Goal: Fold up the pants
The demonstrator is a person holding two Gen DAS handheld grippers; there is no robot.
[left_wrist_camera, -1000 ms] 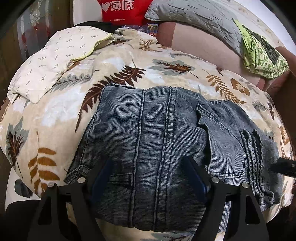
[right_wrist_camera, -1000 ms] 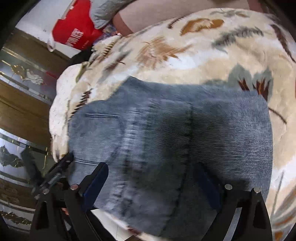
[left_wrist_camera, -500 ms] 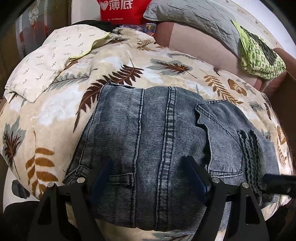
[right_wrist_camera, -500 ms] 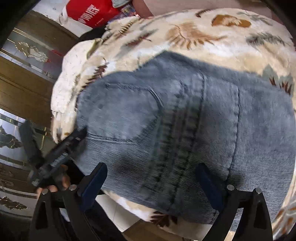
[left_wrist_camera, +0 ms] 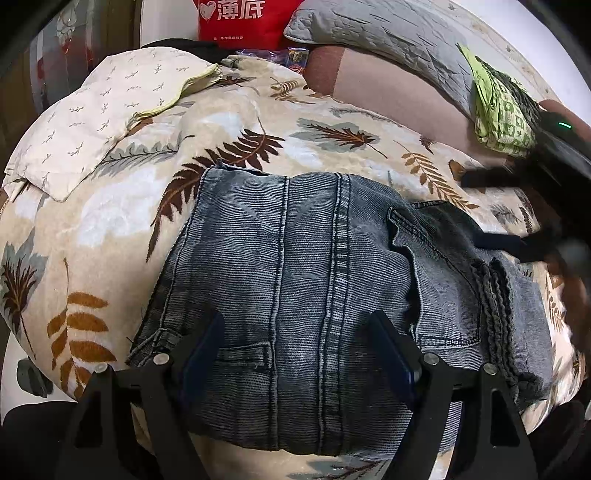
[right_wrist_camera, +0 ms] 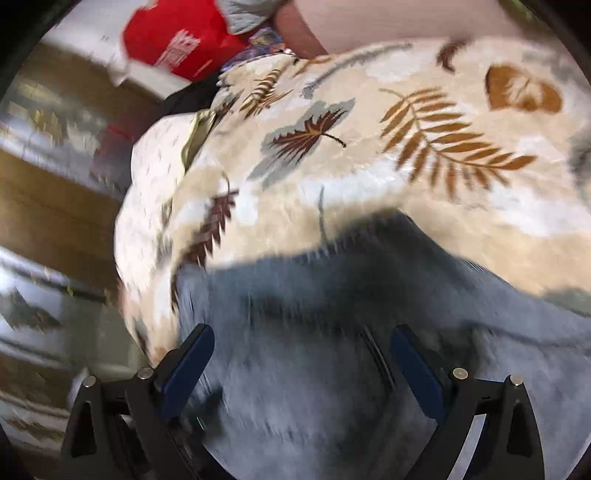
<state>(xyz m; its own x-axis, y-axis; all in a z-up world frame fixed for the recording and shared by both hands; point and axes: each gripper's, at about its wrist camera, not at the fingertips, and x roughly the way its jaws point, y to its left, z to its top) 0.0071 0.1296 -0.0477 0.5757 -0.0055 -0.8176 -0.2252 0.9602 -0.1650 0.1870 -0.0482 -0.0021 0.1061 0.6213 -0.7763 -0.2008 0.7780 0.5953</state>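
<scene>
Grey-blue jeans (left_wrist_camera: 295, 277), folded into a compact block, lie on a cream blanket with a leaf print (left_wrist_camera: 110, 221). My left gripper (left_wrist_camera: 291, 321) hangs open over their near edge, its blue pads apart and gripping nothing. In the left wrist view my right gripper (left_wrist_camera: 491, 210) shows at the right edge, fingers spread above the jeans' far right corner. The right wrist view is blurred by motion. There the right gripper (right_wrist_camera: 303, 334) stands open over the jeans (right_wrist_camera: 332, 369), with the blanket (right_wrist_camera: 406, 184) beyond.
A white pillow with a small print (left_wrist_camera: 103, 114) lies at the back left. Behind it are a red bag (left_wrist_camera: 240, 18), a grey quilted pillow (left_wrist_camera: 388, 37) and a green patterned cloth (left_wrist_camera: 498, 114). Wooden furniture (right_wrist_camera: 37, 206) stands to the left.
The right gripper has swung across the jeans toward their far right corner, still open. The left gripper and the jeans have kept still.
</scene>
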